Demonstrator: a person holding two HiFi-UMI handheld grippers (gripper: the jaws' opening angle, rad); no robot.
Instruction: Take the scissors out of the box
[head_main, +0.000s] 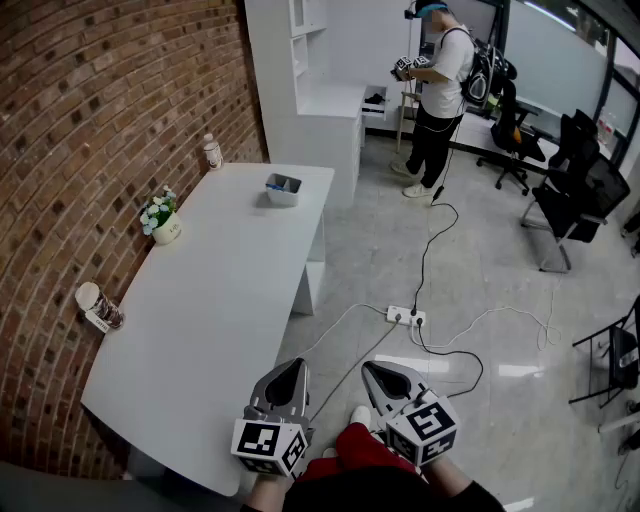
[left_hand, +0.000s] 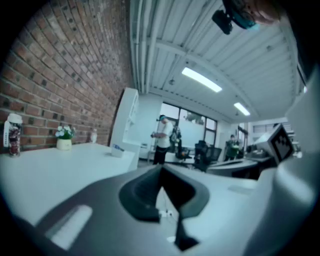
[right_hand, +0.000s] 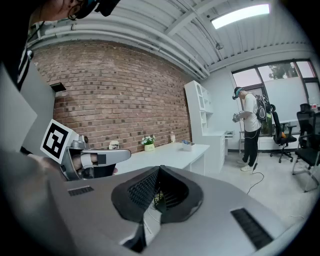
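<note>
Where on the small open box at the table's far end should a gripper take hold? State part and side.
Probably the near wall's rim of the box, coming down from above: it stands open-topped, so one jaw fits inside the wall and one outside. Its contents are too small to tell.

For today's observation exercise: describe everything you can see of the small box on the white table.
The box is small, rectangular and open-topped, pale grey, perhaps plastic. It stands upright near the far end of the white table, close to its floor-side edge. Something dark and blue shows inside, too small to identify. Only the table touches it.
</note>
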